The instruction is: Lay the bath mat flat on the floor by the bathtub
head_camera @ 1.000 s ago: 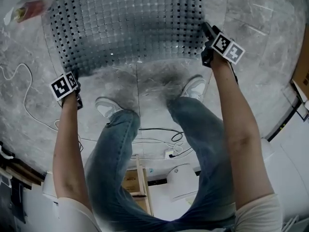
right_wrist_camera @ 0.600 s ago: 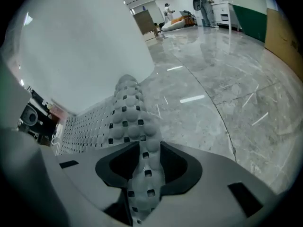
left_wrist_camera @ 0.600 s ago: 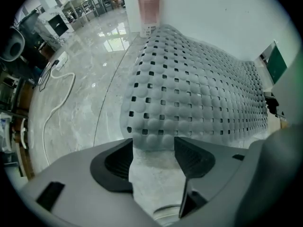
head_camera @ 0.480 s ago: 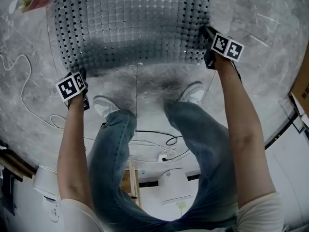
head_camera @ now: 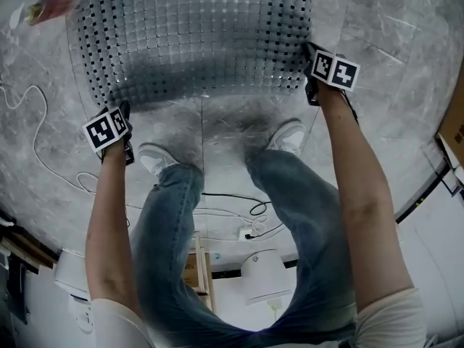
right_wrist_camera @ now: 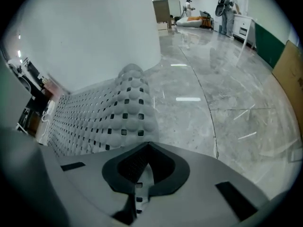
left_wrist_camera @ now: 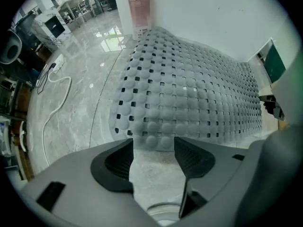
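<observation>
1. Since a second ago, your left gripper (left_wrist_camera: 154, 157) has slid a little to the right over the floor (head_camera: 377, 42), toward the near left corner of the bath mat (head_camera: 196, 42). Your right gripper (right_wrist_camera: 144, 167) has stayed at the near right corner, and its jaws have just been closing there.
2. The right fingers are now pressed together on a thin strip of the mat's edge, which you can see between the pads in the right gripper view.
3. The left fingers stand wide apart with only bare floor between them, so this gripper holds nothing.
4. The mat lies on the floor against the white bathtub wall (left_wrist_camera: 213, 18), with its long axis running left to right along the wall. A pink bottle (left_wrist_camera: 138, 8) stands at its far left corner.
5. The mat is not flat yet. It bulges up in the middle, and it humps up just beyond the right fingers.
6. The relation that matters: the near edge of the mat lies just beyond the left fingers, on their far side, and the near left corner is slightly to their left. I judge that the left gripper must go a little farther to take this edge, so both corners can pull the mat flat.
</observation>
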{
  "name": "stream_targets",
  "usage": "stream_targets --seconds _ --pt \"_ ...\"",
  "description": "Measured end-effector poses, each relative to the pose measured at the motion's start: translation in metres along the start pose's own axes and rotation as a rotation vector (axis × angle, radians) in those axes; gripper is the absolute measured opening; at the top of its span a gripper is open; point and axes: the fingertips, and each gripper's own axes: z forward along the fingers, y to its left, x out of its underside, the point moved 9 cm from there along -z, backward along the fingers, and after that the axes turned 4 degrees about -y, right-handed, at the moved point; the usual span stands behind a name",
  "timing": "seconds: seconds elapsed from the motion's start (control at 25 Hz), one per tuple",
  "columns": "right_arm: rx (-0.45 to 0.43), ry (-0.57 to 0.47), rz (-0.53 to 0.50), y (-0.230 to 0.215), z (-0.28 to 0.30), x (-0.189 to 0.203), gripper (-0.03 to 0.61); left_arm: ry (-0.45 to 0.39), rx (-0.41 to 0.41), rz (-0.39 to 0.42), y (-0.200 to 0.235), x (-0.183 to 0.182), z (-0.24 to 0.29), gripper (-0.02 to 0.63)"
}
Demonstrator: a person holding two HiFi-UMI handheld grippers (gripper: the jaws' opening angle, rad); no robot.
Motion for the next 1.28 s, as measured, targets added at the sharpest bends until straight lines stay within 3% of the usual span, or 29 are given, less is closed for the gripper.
stream_targets --seconds 0.2,0.36,0.6,0.76,0.88,1.28 --pt "-0.019 -0.225 -0.043 0.003 -0.009 -0.029 0.025 0.004 0.009 0.008 -0.004 -0.007 0.003 0.282" --pt "-0.092 -0.313 -0.074 0.017 -0.003 -0.071 0.026 -0.004 0.012 0.002 -0.005 -0.012 0.005 0.282" --pt "-0.092 -0.212 -0.113 0.029 0.024 -0.087 0.025 -0.011 0.02 -0.011 0.0 -0.013 0.009 0.282" --pt "-0.074 -0.097 -0.209 0.034 0.04 -0.077 0.017 -0.013 0.023 -0.024 0.005 -0.009 0.012 0.282" --pt "-0.057 -0.086 -0.273 0.037 0.043 -0.076 0.018 -0.008 0.026 -0.027 0.01 -0.005 0.013 0.282" --pt "-0.071 -0.09 -0.183 0.038 0.009 -0.068 0.018 -0.037 0.06 -0.026 0.004 -0.01 -0.013 0.277"
